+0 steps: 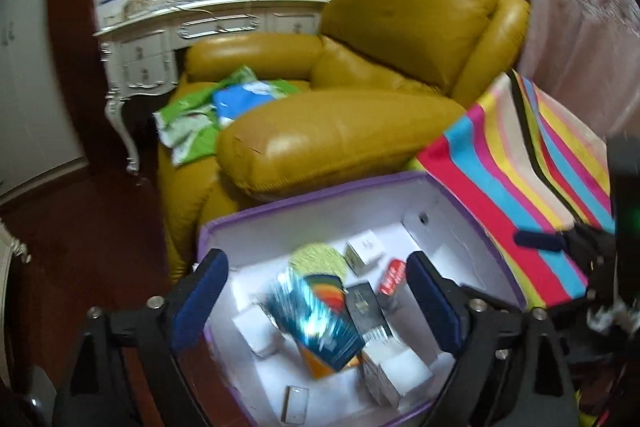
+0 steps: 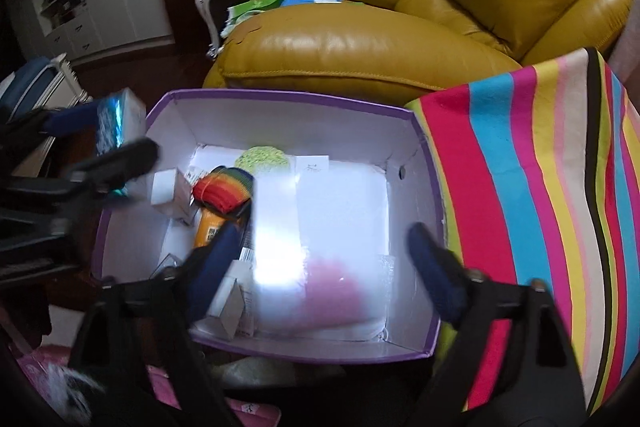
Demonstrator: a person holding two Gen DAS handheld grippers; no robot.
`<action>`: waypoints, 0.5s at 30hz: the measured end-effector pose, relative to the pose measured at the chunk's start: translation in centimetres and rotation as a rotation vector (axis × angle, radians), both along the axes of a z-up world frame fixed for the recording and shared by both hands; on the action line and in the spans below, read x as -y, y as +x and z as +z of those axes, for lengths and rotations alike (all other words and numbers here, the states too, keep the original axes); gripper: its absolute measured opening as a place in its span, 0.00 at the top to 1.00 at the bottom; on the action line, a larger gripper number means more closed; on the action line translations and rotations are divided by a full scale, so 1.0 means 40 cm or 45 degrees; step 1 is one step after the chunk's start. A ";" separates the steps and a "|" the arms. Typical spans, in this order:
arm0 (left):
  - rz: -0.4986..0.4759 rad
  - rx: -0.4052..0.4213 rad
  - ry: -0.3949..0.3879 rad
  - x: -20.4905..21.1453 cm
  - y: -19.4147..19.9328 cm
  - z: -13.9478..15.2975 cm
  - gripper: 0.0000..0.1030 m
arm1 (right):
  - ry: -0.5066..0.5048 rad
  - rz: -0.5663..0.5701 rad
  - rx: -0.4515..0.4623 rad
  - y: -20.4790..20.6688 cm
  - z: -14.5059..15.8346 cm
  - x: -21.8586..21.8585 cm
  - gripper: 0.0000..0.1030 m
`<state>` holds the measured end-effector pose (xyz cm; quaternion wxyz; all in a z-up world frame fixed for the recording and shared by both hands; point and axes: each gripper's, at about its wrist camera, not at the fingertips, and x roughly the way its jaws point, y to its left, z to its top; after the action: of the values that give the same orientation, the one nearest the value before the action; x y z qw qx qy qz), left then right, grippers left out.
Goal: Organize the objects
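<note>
A purple-rimmed white box (image 1: 304, 205) (image 2: 280, 97) stands in front of a yellow armchair. It holds several small boxes, a rainbow item (image 2: 224, 189) and a green patterned disc (image 2: 262, 159). My left gripper (image 1: 316, 299) is open above the box; a shiny blue box (image 1: 316, 323) shows blurred between its fingers, apparently loose. In the right wrist view the blue box (image 2: 118, 125) is between the left gripper's fingers at the box's left rim. My right gripper (image 2: 324, 263) is open over the box, with a blurred white and pink packet (image 2: 332, 267) below it.
The yellow leather armchair (image 1: 360, 99) has green and blue packets (image 1: 208, 111) on its seat. A striped cloth (image 1: 520, 167) (image 2: 540, 187) covers something to the right of the box. A white dressing table (image 1: 192, 27) stands behind. The floor is dark wood.
</note>
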<state>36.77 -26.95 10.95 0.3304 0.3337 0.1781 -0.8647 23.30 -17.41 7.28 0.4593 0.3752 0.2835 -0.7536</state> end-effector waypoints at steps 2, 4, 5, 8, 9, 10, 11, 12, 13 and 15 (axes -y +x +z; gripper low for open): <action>0.048 0.047 0.013 0.019 0.000 0.013 0.01 | 0.022 -0.035 -0.013 -0.004 0.001 0.001 0.10; 0.060 0.093 0.024 0.032 -0.004 0.018 0.00 | 0.033 -0.051 -0.012 -0.004 0.002 0.000 0.10; 0.050 0.127 0.026 0.033 -0.008 0.019 0.00 | 0.030 -0.051 -0.005 -0.001 0.003 -0.003 0.10; 0.027 0.172 0.058 0.041 -0.010 0.009 0.00 | 0.029 -0.044 0.009 0.008 0.003 -0.005 0.10; 0.025 0.167 0.076 0.046 -0.008 0.007 0.00 | 0.033 -0.040 0.004 0.012 0.001 -0.006 0.10; 0.020 0.160 0.087 0.050 -0.007 0.007 0.00 | 0.038 -0.035 -0.003 0.016 -0.001 -0.005 0.10; 0.019 0.148 0.097 0.056 -0.005 0.006 0.00 | 0.040 -0.032 -0.005 0.018 -0.003 -0.005 0.10; 0.028 0.139 0.101 0.053 -0.002 0.004 0.00 | 0.044 -0.028 -0.010 0.021 -0.004 -0.006 0.10; 0.027 0.129 0.109 0.059 -0.001 0.004 0.00 | 0.049 -0.026 -0.020 0.024 -0.007 -0.005 0.10; 0.031 0.107 0.116 0.056 -0.001 0.004 0.00 | 0.053 -0.016 -0.026 0.027 -0.010 -0.011 0.10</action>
<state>36.75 -29.20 11.11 0.3325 0.3821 0.2074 -0.8369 24.37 -16.97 6.87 0.4437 0.3789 0.3015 -0.7541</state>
